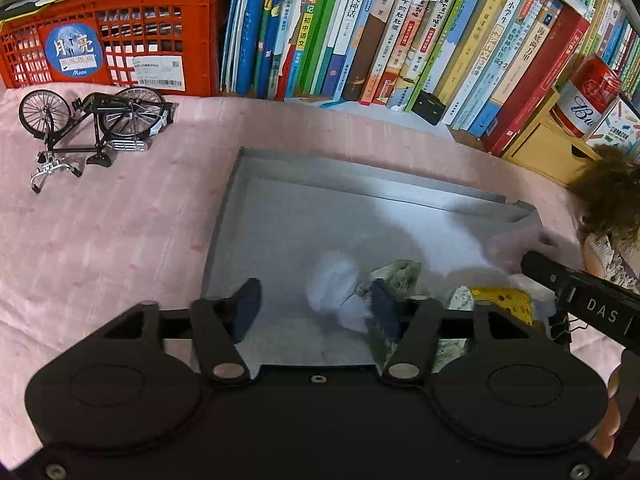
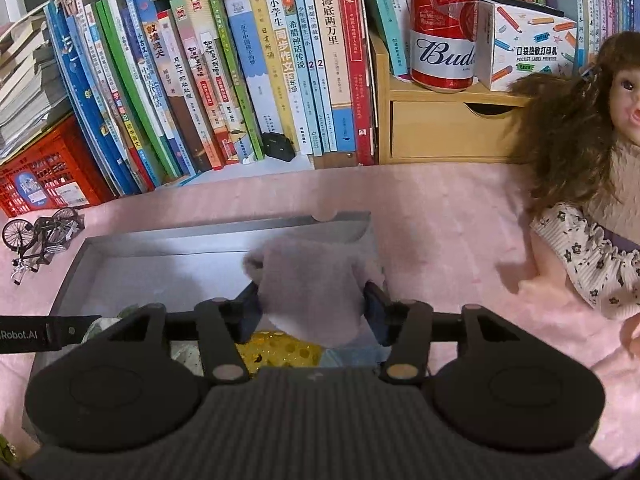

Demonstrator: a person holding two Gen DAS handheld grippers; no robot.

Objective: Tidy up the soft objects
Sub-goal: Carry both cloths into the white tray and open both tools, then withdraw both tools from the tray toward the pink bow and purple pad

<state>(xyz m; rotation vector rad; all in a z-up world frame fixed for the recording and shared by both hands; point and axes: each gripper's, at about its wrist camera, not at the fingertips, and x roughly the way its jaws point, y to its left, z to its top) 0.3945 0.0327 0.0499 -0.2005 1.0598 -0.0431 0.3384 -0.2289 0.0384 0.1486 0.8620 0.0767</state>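
Note:
A grey tray (image 1: 240, 216) lies on the pink cloth; it also shows in the right wrist view (image 2: 132, 248). My left gripper (image 1: 316, 304) is open above the tray's near part, with a blurred white soft item (image 1: 336, 284) between its fingers and a greenish patterned cloth (image 1: 400, 274) by the right finger. A yellow holed item (image 1: 508, 300) lies to the right. My right gripper (image 2: 312, 312) is shut on a pale pink fuzzy cloth (image 2: 316, 276), held over the tray's right part above the yellow item (image 2: 280, 350).
A model bicycle (image 1: 92, 128) lies at the far left on the cloth. A red crate (image 1: 120, 36) and a row of books (image 1: 380, 32) stand behind. A doll (image 2: 580, 168) sits at the right, by a wooden drawer (image 2: 448, 128) with a red can (image 2: 444, 36).

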